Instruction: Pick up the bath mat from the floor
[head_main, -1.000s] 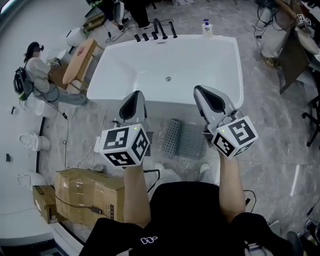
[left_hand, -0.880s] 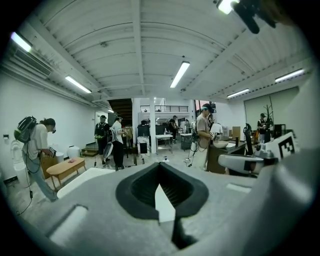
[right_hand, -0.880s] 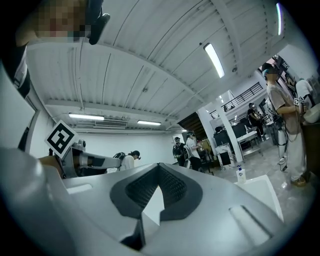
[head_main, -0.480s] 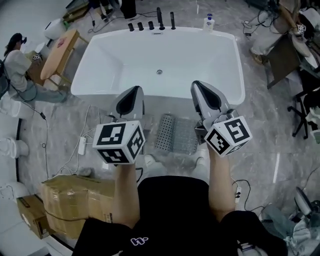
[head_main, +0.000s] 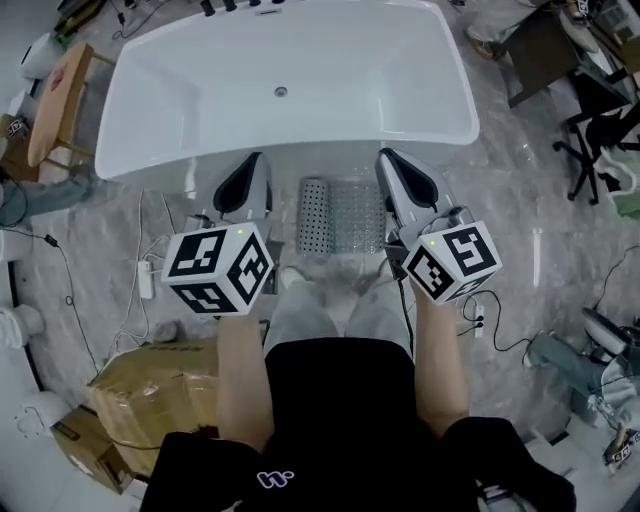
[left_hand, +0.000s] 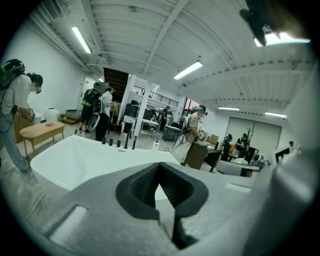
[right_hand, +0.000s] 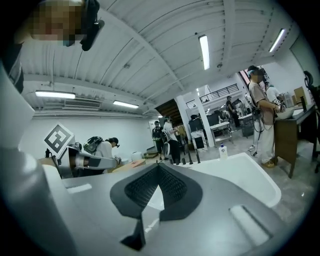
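Observation:
A grey perforated bath mat (head_main: 340, 215) lies flat on the marble floor in front of the white bathtub (head_main: 285, 80). In the head view my left gripper (head_main: 250, 170) hangs to the mat's left and my right gripper (head_main: 392, 168) to its right, both above the floor near the tub's front wall. Both are shut with nothing between the jaws. In the left gripper view the shut left gripper (left_hand: 160, 172) points across the tub (left_hand: 85, 160); in the right gripper view the shut right gripper (right_hand: 159, 175) does the same over the tub (right_hand: 240, 175). Neither gripper view shows the mat.
Cardboard boxes (head_main: 150, 385) stand at the lower left, with cables and a power strip (head_main: 147, 280) on the floor. A wooden bench (head_main: 58, 100) is left of the tub, an office chair (head_main: 600, 140) at the right. People stand beyond the tub (left_hand: 102, 107).
Both grippers have come down and forward toward the floor beside the mat. The head has tipped down, so the tub and mat have shifted up in the view. The jaws stayed shut.

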